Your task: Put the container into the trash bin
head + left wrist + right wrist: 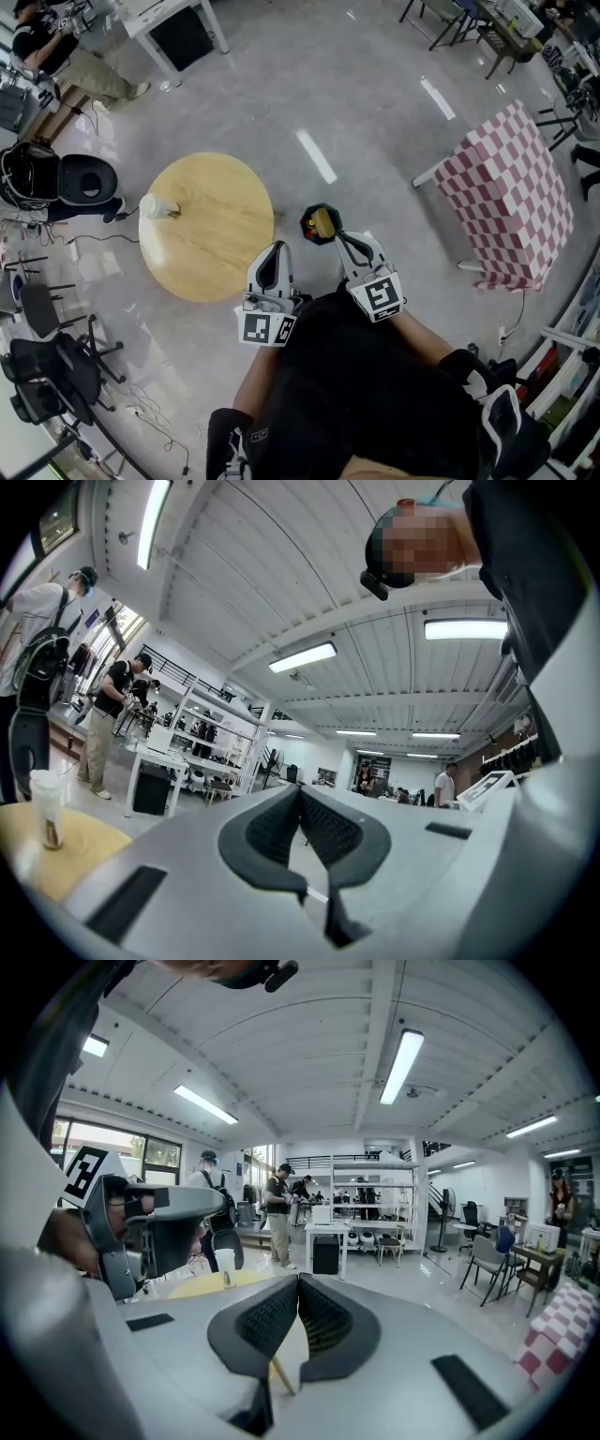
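Container (156, 206) upright on table (220, 248), long axis vertical; left gripper (300, 794) and right gripper (298, 1283) fingers together.

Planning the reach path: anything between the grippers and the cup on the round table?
Nothing visible. The cup stands alone at the left edge of the table, and only bare wood lies between it and the left gripper. The right gripper is further right, off the table. Both are shut and empty.

Left tool (273, 255) and right tool (349, 242) sit side by side, pointing toward twelve o'clock, jaws together and empty.
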Available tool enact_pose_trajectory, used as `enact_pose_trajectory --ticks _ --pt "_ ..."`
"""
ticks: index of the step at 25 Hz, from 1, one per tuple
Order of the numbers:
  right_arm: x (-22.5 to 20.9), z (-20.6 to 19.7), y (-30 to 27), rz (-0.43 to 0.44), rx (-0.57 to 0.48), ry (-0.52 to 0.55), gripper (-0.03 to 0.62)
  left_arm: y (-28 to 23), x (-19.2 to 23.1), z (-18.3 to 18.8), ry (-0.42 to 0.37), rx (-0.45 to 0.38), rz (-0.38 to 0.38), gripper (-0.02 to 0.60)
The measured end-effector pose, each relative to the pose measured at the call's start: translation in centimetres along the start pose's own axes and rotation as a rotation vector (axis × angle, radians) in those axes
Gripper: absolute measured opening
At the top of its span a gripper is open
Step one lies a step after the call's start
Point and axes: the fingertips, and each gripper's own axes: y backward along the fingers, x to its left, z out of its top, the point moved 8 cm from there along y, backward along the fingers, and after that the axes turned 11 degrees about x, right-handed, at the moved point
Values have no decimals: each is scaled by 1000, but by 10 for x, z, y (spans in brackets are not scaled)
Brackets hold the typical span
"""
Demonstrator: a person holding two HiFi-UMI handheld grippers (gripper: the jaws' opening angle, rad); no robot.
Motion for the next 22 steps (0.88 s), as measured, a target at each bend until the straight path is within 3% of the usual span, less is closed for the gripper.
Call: enact_pose_trajectory --ticks 22 --pt "-2 -10 9 -13 7 10 26 3 -11 -6 13 -11 2 9"
